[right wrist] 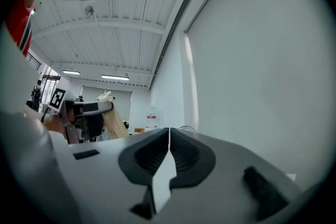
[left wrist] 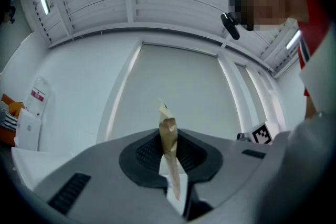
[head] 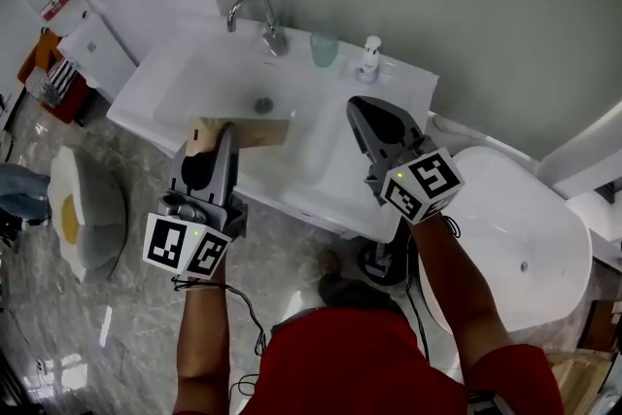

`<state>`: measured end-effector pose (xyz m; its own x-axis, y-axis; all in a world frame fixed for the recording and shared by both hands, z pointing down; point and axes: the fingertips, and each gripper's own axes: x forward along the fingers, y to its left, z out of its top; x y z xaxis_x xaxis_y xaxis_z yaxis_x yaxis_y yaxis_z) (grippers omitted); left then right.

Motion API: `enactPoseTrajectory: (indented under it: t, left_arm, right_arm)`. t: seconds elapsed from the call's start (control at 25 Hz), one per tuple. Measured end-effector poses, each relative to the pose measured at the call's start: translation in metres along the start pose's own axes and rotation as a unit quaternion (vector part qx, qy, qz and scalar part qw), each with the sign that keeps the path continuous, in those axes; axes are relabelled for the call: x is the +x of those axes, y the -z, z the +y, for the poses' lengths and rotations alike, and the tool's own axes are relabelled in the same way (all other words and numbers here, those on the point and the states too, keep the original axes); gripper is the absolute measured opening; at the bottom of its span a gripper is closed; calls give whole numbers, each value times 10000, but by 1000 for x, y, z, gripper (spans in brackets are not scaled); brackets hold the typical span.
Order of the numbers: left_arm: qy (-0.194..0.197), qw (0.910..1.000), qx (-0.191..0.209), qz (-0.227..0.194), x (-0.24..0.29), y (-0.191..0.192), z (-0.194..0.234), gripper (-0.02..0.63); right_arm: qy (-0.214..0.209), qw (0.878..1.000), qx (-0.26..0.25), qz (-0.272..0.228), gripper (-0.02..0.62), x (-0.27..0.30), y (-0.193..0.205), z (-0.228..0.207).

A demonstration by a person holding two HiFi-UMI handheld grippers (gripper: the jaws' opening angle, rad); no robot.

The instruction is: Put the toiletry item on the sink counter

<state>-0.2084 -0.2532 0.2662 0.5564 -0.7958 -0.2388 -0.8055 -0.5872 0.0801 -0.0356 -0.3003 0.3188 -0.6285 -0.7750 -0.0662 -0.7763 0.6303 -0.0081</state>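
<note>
Far left, on the floor, a fried-egg-shaped mat [head: 83, 209] lies well away from the work; ignore it. Your left gripper [head: 226, 131] has its jaws clamped on one edge of a flat kraft-paper sachet [head: 251, 131]. The left gripper view shows the sachet edge-on between the pads, pinched low so that most of it stands free beyond them. That edge grip probably leaves the flat face clear to go down first. In the head view the sachet sticks out to the right of the jaws, above the near rim of the basin [head: 209, 78], so it appears to be in the air and not yet on the sink bench [head: 345, 175]. Behind the basin stands the faucet [head: 255, 15], then a teal cup [head: 324, 49] and a pump bottle [head: 368, 58] along the back edge, which leaves the flat stretch right of the basin bare. Your right gripper [head: 361, 107] hangs over that stretch with its jaws together on nothing, likely parked clear of the load. Carry the sachet right past the basin rim before letting go, or it may slide into the bowl. Furthest right is a white oval fixture [head: 515, 228].
</note>
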Motion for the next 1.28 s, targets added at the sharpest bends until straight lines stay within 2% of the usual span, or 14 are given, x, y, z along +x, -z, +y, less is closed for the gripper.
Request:
enactPoseTrajectory:
  t: [0.28, 0.56, 1.08, 1.28]
  left_arm:
    - [9, 10000, -10, -60, 70, 4, 19, 58]
    - [33, 9999, -122, -36, 123, 13, 44, 58]
    - [341, 9986, -362, 154, 231, 63, 88, 58]
    - [351, 9978, -481, 281, 262, 86, 104, 58]
  right_arm:
    - [-49, 10000, -70, -3, 31, 38, -3, -53]
    - [25, 9998, -156, 119, 31, 68, -2, -78]
    - [470, 9981, -199, 334, 31, 115, 23, -124]
    - [658, 9966, -212, 448, 31, 132, 29, -144]
